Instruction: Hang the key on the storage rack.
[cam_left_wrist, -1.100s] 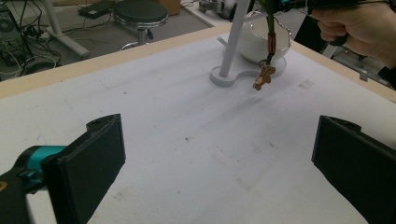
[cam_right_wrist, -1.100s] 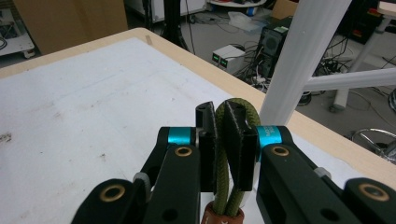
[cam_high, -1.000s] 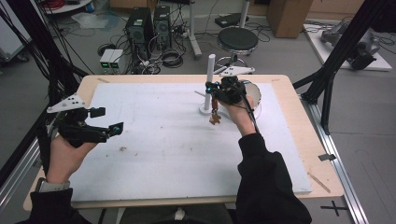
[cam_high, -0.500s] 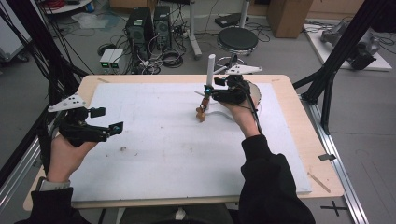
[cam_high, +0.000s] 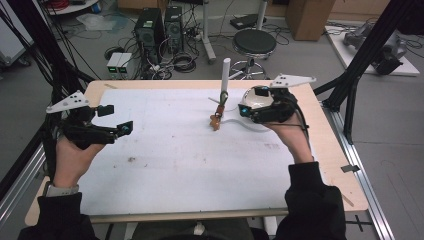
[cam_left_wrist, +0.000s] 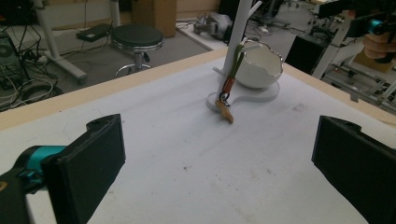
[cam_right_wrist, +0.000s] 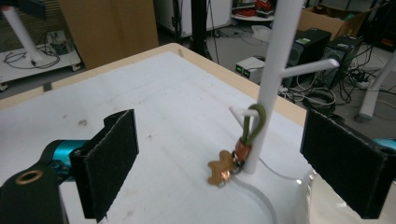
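Observation:
A white peg stand (cam_high: 226, 75) rises at the far middle of the white mat. From its lower peg hangs a keychain (cam_high: 217, 120), a green loop with an orange-brown figure whose end rests on the mat. My right gripper (cam_high: 244, 110) sits just right of the stand. Its jaws have just been opening and now stand wide apart with nothing between them. In the right gripper view the keychain (cam_right_wrist: 223, 170) and stand (cam_right_wrist: 271, 70) lie ahead of the open gripper (cam_right_wrist: 219, 121). My left gripper (cam_high: 116, 119) is held open over the mat's left side, also empty (cam_left_wrist: 215, 135).
A white bowl (cam_left_wrist: 259, 65) sits on the stand's flat base (cam_high: 250, 126), partly behind my right gripper. The wooden table edge (cam_high: 330, 150) frames the mat. Black frame poles (cam_high: 360, 65) stand at both sides. A stool (cam_high: 254, 44) and computers stand on the floor beyond.
My right gripper has let go of the keychain, opened, and drawn back to the right of the stand. The keychain now hangs from the peg. My left gripper has stayed put.

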